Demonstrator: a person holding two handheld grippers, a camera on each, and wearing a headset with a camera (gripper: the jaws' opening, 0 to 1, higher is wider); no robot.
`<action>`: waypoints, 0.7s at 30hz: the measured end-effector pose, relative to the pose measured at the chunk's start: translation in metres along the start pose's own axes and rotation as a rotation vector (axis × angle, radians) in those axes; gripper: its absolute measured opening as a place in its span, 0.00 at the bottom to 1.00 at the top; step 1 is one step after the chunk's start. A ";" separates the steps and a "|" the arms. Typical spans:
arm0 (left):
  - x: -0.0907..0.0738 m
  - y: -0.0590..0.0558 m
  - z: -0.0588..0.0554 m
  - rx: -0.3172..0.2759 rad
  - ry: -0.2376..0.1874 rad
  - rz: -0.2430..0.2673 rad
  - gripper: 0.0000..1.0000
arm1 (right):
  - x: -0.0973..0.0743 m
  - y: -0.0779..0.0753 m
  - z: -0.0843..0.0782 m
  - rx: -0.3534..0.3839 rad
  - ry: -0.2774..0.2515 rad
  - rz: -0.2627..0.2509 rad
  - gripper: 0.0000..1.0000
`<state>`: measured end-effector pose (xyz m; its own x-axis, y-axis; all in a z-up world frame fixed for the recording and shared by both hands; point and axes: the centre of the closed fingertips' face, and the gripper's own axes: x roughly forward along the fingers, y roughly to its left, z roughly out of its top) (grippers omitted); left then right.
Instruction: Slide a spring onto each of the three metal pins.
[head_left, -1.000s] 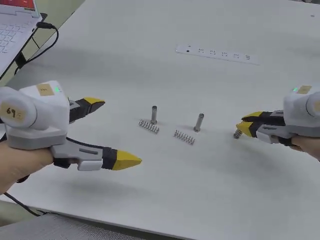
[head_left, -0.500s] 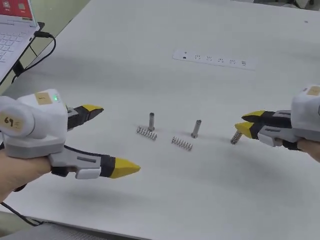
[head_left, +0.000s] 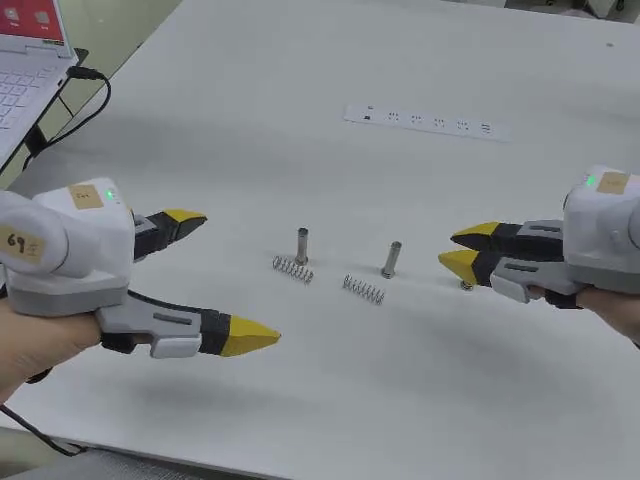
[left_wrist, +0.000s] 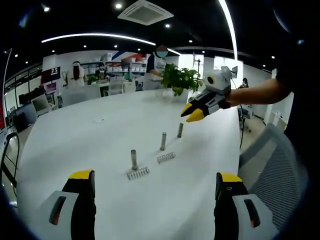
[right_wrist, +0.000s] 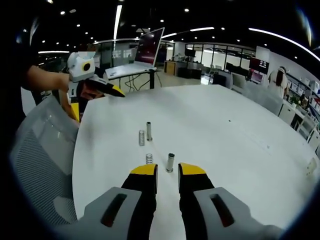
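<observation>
Two bare metal pins (head_left: 302, 243) (head_left: 392, 258) stand upright mid-table. A loose spring (head_left: 292, 268) lies by the first pin and another loose spring (head_left: 363, 290) by the second. A third pin (left_wrist: 180, 130) wears a spring; in the head view just its foot (head_left: 467, 286) peeks out under my right gripper (head_left: 462, 250). That gripper's jaws stand a narrow gap apart with nothing between them, pointing at the middle pin (right_wrist: 170, 162). My left gripper (head_left: 218, 277) hovers wide open left of the pins, holding nothing.
A white power strip (head_left: 425, 121) lies at the back of the white table (head_left: 330, 400). A laptop (head_left: 25, 50) with a black cable (head_left: 90, 95) sits at the far left. A grey mesh chair (left_wrist: 272, 165) stands by the table's near edge.
My right gripper has moved left toward the middle pin and now covers the spring-wearing pin. The left gripper has stayed put, wide open.
</observation>
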<state>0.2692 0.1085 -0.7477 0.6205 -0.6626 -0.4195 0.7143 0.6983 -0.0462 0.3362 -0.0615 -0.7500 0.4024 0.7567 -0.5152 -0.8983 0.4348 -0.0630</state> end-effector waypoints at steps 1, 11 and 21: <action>0.000 0.000 0.000 0.000 0.001 0.001 0.98 | 0.002 0.003 0.000 -0.002 0.002 0.007 0.14; 0.000 0.000 -0.002 -0.002 0.002 0.001 0.98 | 0.021 0.025 -0.001 -0.017 0.018 0.061 0.14; -0.001 0.002 -0.002 -0.004 0.001 0.003 0.98 | 0.051 0.036 -0.001 -0.016 0.030 0.096 0.13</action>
<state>0.2695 0.1108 -0.7488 0.6225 -0.6603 -0.4202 0.7112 0.7013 -0.0485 0.3241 -0.0076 -0.7793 0.3091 0.7795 -0.5448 -0.9353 0.3529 -0.0257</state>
